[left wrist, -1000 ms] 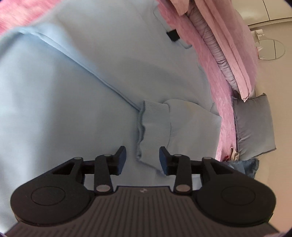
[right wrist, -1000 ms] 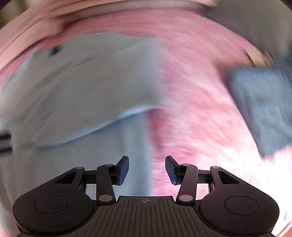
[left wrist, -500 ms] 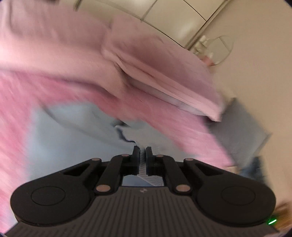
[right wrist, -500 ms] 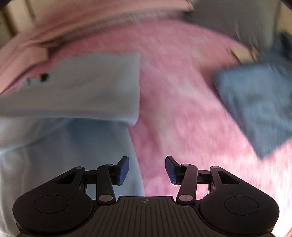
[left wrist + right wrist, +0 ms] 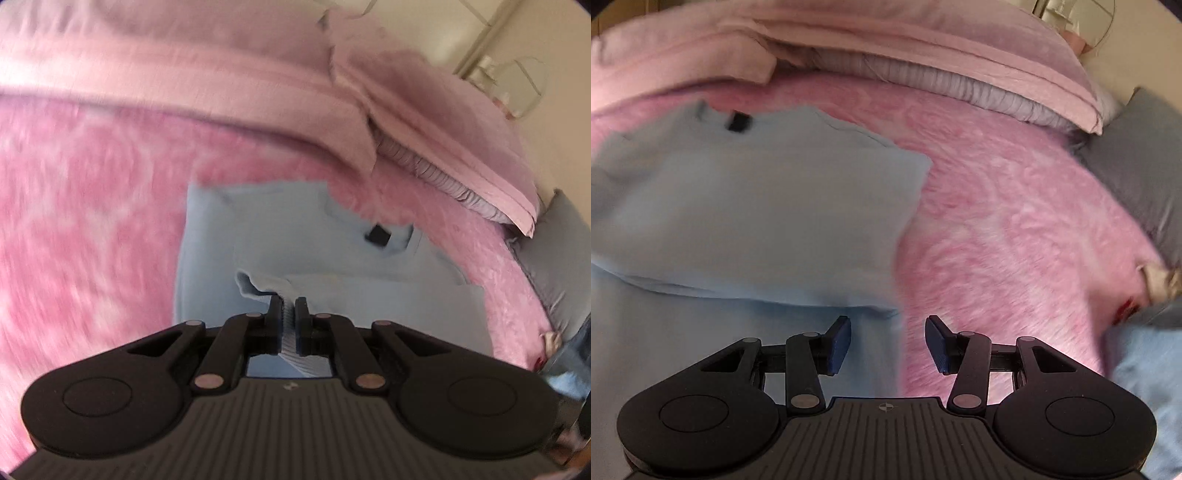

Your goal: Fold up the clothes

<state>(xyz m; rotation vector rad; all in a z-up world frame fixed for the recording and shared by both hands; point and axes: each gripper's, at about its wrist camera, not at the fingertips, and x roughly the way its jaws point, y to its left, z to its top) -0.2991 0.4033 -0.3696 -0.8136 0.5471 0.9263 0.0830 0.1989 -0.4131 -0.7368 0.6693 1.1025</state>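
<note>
While the left gripper [image 5: 289, 309] stays clamped on the ribbed cuff [image 5: 258, 286] of the light blue sweatshirt [image 5: 746, 206] lying on the pink blanket [image 5: 997, 206], the right gripper [image 5: 888, 345] hangs apart, empty, above the sweatshirt's side edge. Best to carry the sleeve flat across the body, keeping the fold straight. The black neck tag [image 5: 377, 234] shows no readable writing.

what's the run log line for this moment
left gripper: shut on sleeve cuff | right gripper: open, empty, over light blue sweatshirt edge | pink blanket
</note>
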